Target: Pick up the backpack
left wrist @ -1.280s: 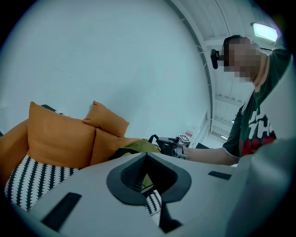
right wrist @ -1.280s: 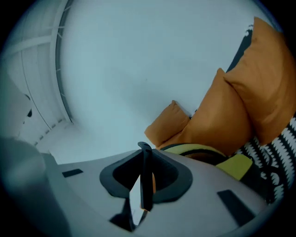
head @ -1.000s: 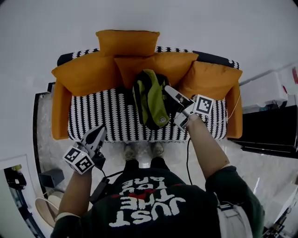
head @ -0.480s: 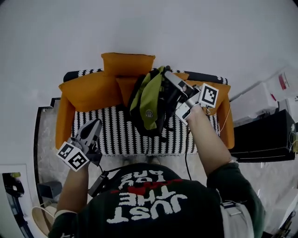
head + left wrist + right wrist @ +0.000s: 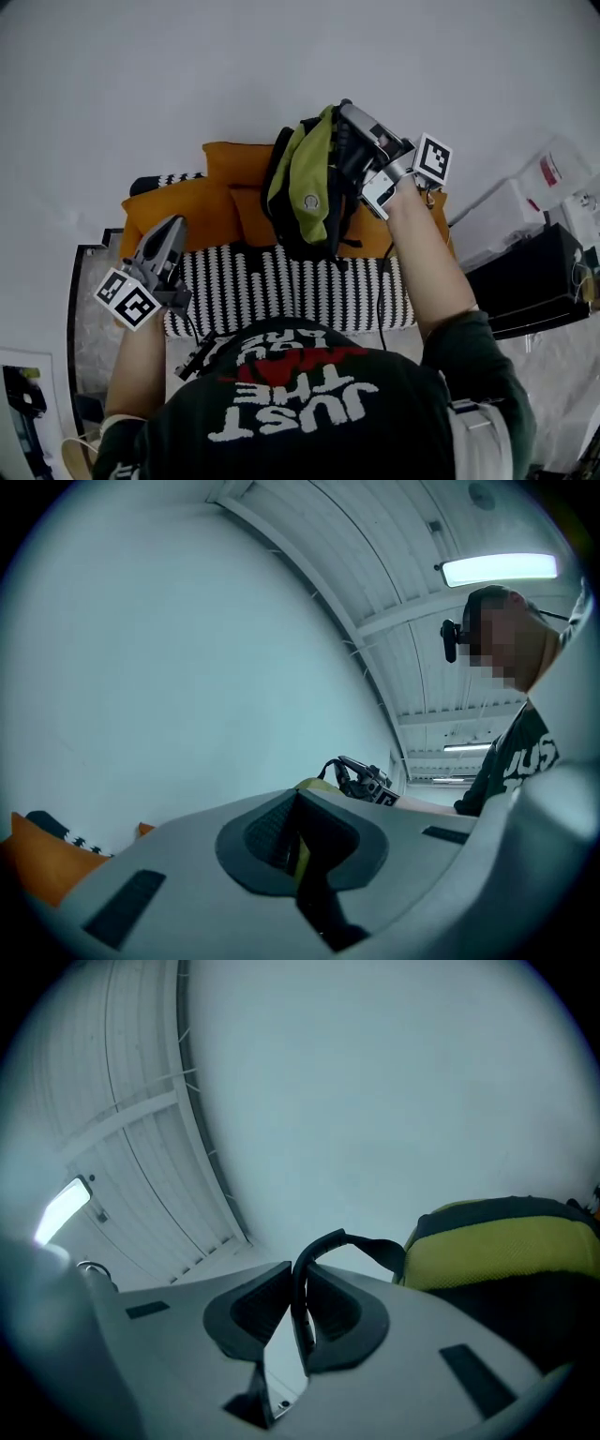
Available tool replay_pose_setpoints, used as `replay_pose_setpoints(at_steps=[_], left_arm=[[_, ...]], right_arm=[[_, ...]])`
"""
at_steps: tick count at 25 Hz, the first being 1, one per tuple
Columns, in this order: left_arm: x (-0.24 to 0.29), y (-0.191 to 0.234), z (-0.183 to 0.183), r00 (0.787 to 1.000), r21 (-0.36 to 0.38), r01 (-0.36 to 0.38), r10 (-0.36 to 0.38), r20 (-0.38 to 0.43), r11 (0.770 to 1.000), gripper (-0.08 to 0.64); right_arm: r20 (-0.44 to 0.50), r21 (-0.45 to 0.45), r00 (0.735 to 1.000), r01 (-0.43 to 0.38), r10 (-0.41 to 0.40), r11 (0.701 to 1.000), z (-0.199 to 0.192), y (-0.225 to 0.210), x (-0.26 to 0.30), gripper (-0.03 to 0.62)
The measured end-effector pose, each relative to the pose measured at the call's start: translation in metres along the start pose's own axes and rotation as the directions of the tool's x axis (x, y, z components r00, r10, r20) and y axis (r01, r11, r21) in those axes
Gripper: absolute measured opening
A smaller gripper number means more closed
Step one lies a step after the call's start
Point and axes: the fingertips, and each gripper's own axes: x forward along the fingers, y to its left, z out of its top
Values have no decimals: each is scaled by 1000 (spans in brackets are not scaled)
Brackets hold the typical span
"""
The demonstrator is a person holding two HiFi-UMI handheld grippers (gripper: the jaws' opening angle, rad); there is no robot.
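Hanging clear above the sofa (image 5: 281,291), the green-and-black backpack (image 5: 305,192) dangles by its black strap (image 5: 328,1246), which the right gripper (image 5: 298,1312) grasps tight between its jaws. Left gripper (image 5: 173,225) is over the sofa's left end, jaws clenched together on nothing.

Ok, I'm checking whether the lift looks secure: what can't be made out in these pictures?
Head view: the right claw covers the black carry loop it grips on the green-and-black fabric backpack.
Right gripper view: the backpack runs off the right edge.
Head view: the person's torso hides the front of the black-and-white patterned sofa.
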Motion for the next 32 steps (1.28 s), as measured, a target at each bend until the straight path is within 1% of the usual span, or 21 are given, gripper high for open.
replay_pose_setpoints(at_steps=[2,4,9,13,18,32], left_arm=[[-1,-4,26,1000,12,4,-4,11,1000,8],[2,-4,36,1000,25,6,-6,20,1000,8],[12,10,15,998,24,10,-12,54,1000,8],[10,9,15,997,28,16,-18,76,999,8],[9,7,13,996,26,20,-22,91,999,8],[12,9,16,997,48,15,-18,72,999,8]], right_arm=[[22,-9,1000,-21,22,1000,15,25,15,67],[26,-30,999,-24,24,999,26,35,22,68],[-8,-85,1000,-29,28,996,30,28,23,71],[-4,-103,999,-54,54,993,28,40,26,72],[-4,-103,997,-75,75,992,27,47,28,72],[-7,-122,997,-80,80,989,27,47,26,72]])
